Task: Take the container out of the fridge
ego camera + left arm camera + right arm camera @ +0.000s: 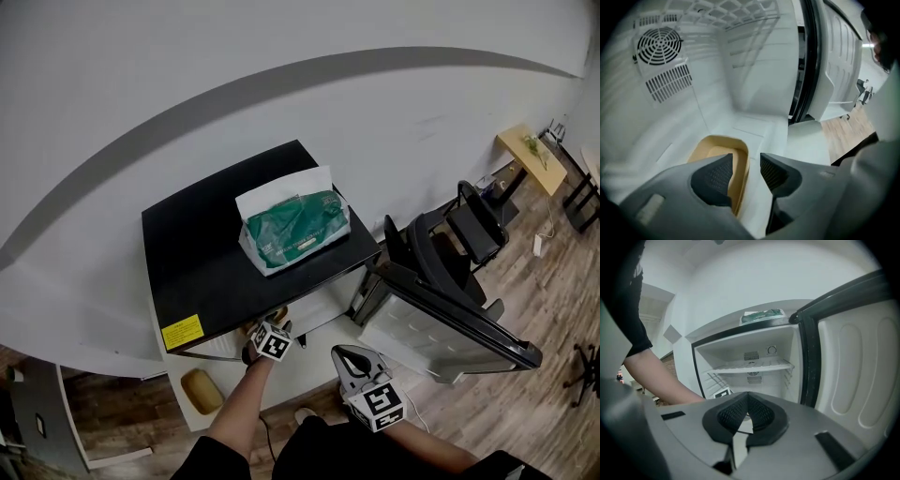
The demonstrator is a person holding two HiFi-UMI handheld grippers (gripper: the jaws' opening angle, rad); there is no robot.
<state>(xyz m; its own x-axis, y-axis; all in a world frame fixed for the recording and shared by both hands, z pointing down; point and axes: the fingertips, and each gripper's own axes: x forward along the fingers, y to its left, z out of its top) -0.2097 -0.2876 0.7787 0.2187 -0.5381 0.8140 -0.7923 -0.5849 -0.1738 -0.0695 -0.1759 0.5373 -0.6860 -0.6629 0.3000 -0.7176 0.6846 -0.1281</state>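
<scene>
Left tongs [745,161] stand wide, straddling one side wall of the tan container [711,149] on the fridge [754,123] floor, not pinching yet. It looks light, stiff and smooth: grip that rim squarely. Right tongs [747,404] are closed, empty.

Tan container [711,151] on fridge floor [757,127]

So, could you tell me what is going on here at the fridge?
A person is working at an open mini fridge with a tool in each hand. The left tool is inside, low near the fridge floor, its jaws apart with one side wall of a tan container between them, not gripped. The right tool is held outside, facing the open fridge, jaws together and empty. The container is not out yet.
</scene>
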